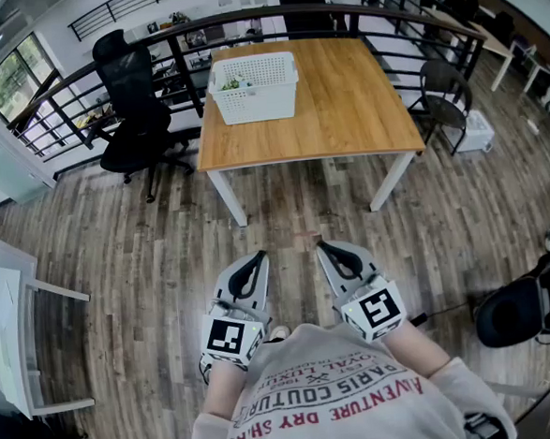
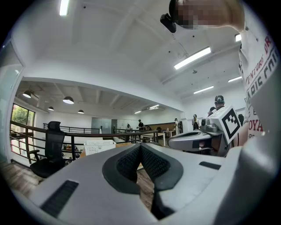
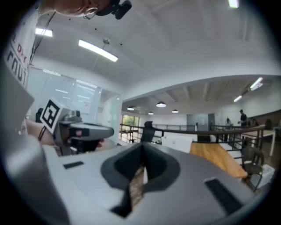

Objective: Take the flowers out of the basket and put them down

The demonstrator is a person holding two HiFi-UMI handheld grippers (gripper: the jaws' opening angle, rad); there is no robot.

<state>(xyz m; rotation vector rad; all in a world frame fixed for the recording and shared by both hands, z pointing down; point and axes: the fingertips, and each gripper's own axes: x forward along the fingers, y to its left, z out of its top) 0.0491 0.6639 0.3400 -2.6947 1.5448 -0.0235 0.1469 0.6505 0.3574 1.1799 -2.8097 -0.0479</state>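
Head view, from the left: a black office chair (image 1: 131, 111) stands by the railing, and next to it the wooden bench (image 1: 342, 106) carries a white perforated basket (image 1: 254, 87) on its far left corner. A little green in the basket's left end is likely the flowers (image 1: 231, 82), though they are too small to make out properly. Nearer the person, over the plank floor (image 1: 117, 244) and well short of the bench, the left tool (image 1: 257, 257) and the right tool (image 1: 322, 246) are held side by side close to the body, both aimed forward at the bench. The left gripper view shows that tool clenched, its ribbed pads meeting at the tips with nothing between them, only floor showing through the gap lower down. The right gripper view shows the same: pads together, nothing held. The basket lies straight ahead of the left tool and a little left of the right one, its long side running across the line of approach. The left hand therefore looks slightly nearer, but both tools are well apart from it. The task looks not yet begun. The next move likely calls for stepping up to the bench and opening a tool above the basket's left end.
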